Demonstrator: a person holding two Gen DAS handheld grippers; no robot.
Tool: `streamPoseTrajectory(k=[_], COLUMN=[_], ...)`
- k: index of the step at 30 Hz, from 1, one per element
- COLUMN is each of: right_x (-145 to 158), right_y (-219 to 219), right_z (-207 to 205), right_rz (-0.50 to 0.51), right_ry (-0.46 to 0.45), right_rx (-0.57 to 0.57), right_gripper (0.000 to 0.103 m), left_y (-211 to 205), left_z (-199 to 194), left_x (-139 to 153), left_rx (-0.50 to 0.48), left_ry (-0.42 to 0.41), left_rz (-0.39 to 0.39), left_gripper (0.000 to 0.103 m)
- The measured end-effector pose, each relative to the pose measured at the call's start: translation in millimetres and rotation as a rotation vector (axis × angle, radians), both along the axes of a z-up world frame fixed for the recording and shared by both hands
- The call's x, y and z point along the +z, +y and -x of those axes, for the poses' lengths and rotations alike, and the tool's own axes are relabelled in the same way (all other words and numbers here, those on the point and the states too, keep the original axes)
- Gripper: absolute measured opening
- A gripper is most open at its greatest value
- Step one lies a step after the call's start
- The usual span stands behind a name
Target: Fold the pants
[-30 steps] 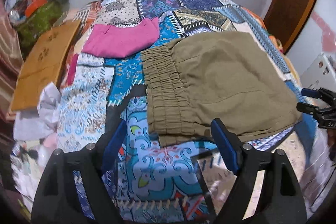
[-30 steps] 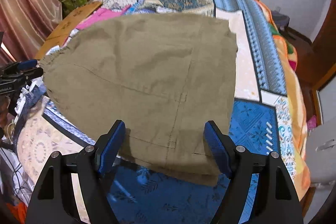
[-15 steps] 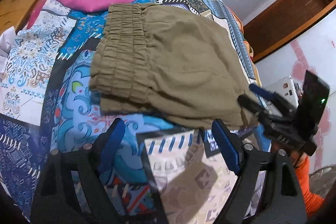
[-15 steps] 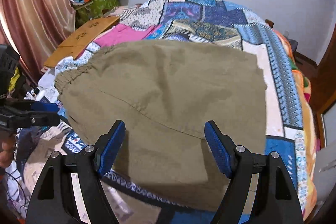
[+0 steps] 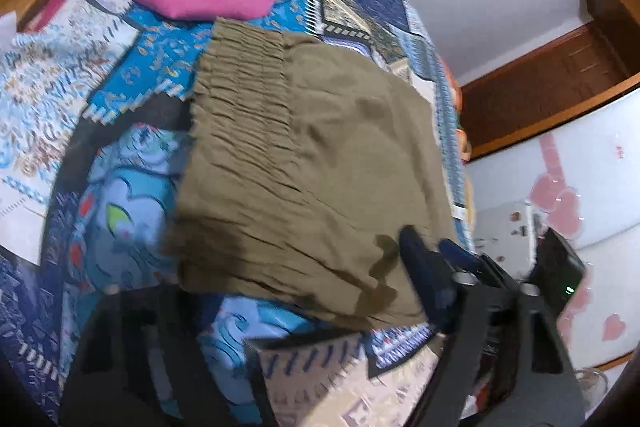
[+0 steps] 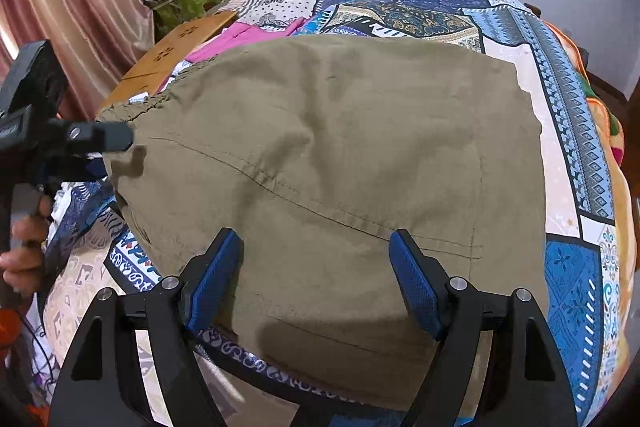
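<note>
Claws first: our left claw (image 6: 116, 141) is closing at the waistband corner of the pants (image 6: 340, 179), fabric seemingly between its jaws, while our right claw (image 6: 316, 279) hovers spread over the near hem, gripping nothing. Already folded into a compact rectangle on the bed (image 6: 568, 131), the pants likely need one more fold.

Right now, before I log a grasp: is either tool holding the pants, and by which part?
Nothing gripped yet. The left tool is closing over the edge of the pants by the waistband; the right tool hovers open above them.
</note>
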State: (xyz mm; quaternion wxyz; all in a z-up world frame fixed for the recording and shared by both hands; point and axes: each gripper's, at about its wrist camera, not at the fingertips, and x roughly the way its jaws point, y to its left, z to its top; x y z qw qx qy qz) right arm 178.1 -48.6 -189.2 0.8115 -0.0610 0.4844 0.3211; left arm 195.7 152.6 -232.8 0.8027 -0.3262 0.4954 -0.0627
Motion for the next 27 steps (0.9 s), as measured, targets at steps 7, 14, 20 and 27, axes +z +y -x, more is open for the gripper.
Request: streamPoseTrajectory(k=[7,14,20,27], right_x=[0,2,6,2], right_y=[-4,-21,-34,-52], right_z=[2,7,18,21], right_rz=[-0.019,-0.051,-0.037,-0.079], right_ry=[0.004,0.028,0.015,0.052], right_rx=[-0.017,-0.056,-0.064,-0.123], right_gripper=[0.075,0.073,0.072,0.073], left_y=[-3,-18,-14,-44], left_z=[4,33,50,51], left_x=[7,33,52,91], left_rx=[0.033,0.026,0.078,0.033], left_ry=[-0.005,-0.065,-0.091,-0.232], left_rz=[-0.151,-0.519,-0.774,-0.891], left_gripper=[0.032,0.031,0.031,0.030])
